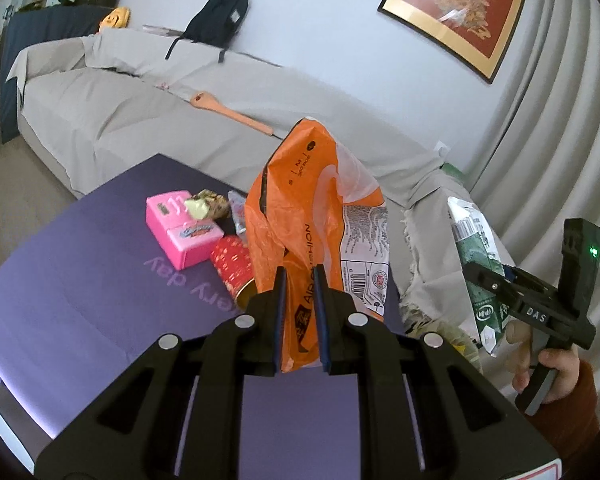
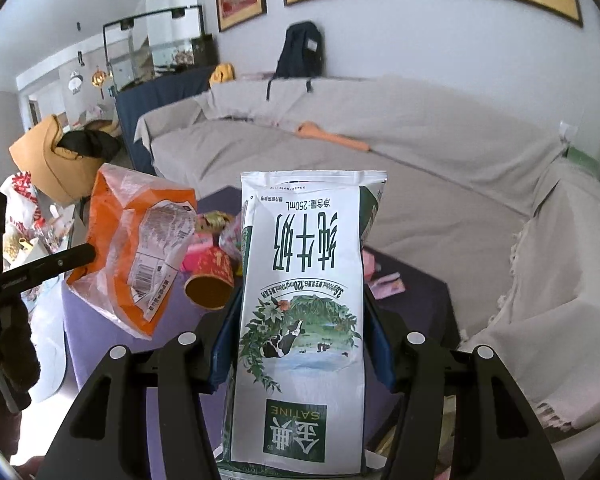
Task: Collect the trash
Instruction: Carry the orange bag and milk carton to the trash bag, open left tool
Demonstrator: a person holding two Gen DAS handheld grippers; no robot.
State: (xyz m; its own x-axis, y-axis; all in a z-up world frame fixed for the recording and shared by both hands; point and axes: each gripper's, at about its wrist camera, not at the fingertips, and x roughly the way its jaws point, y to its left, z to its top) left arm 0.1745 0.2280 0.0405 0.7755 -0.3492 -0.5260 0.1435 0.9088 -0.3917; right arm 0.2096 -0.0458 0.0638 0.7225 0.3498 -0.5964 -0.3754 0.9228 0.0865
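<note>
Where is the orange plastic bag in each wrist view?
Left wrist: orange plastic bag centre frame, pinched in the left gripper.
Right wrist: the same bag left of centre, beside the milk carton.
Shared landmark: red paper tube lying on the purple table.

Grey-draped sofa (image 1: pixel 148 96) under gilt-framed red pictures (image 1: pixel 456 8) — pale wall (image 1: pixel 320 36), daylight.
</note>
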